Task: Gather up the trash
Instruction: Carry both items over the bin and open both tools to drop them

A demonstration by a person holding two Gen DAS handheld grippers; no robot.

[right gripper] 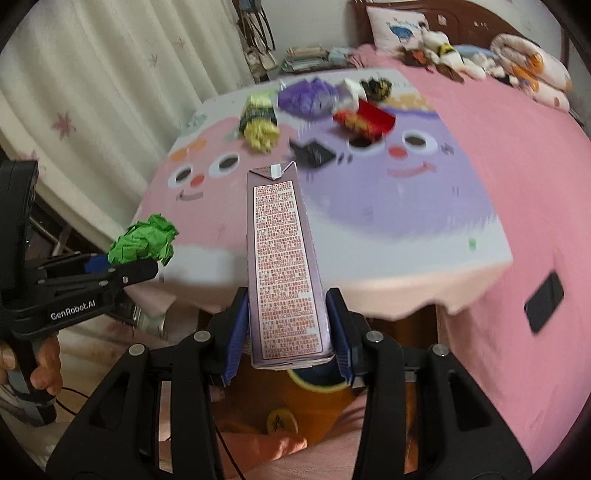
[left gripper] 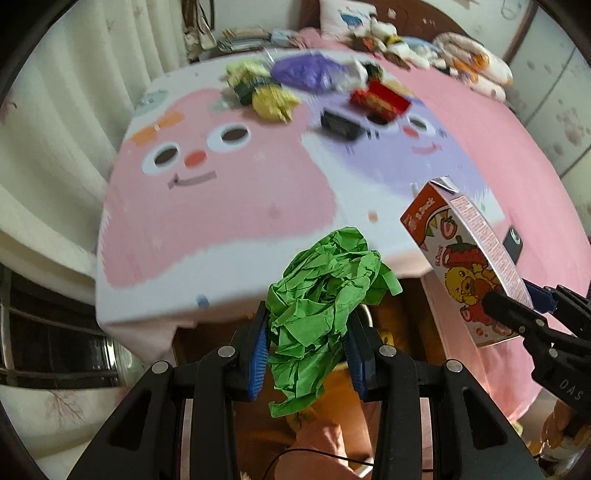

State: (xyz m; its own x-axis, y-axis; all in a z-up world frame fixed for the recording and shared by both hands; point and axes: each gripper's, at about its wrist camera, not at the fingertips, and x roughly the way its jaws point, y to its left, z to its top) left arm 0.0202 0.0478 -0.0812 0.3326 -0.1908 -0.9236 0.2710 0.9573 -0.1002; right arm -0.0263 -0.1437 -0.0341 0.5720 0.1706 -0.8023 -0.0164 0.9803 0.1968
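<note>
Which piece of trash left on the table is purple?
The crumpled purple bag at the far end. Beside it lie a yellow wrapper, a red packet and a black one.

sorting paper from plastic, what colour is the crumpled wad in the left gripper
Bright green crumpled paper, clearest in the left wrist view.

My room looks evenly, softly lit, no hard shadows. The far trash (left gripper: 317,92) smears with motion blur. Fisheye bends and darkens my edges.

A home bedroom; a bed (right gripper: 517,155) under a pink sheet carries a pillow (right gripper: 397,27) and folded quilts (right gripper: 532,70) against a wooden headboard (right gripper: 476,22); pale flowered curtains (right gripper: 92,92) hang alongside.
</note>
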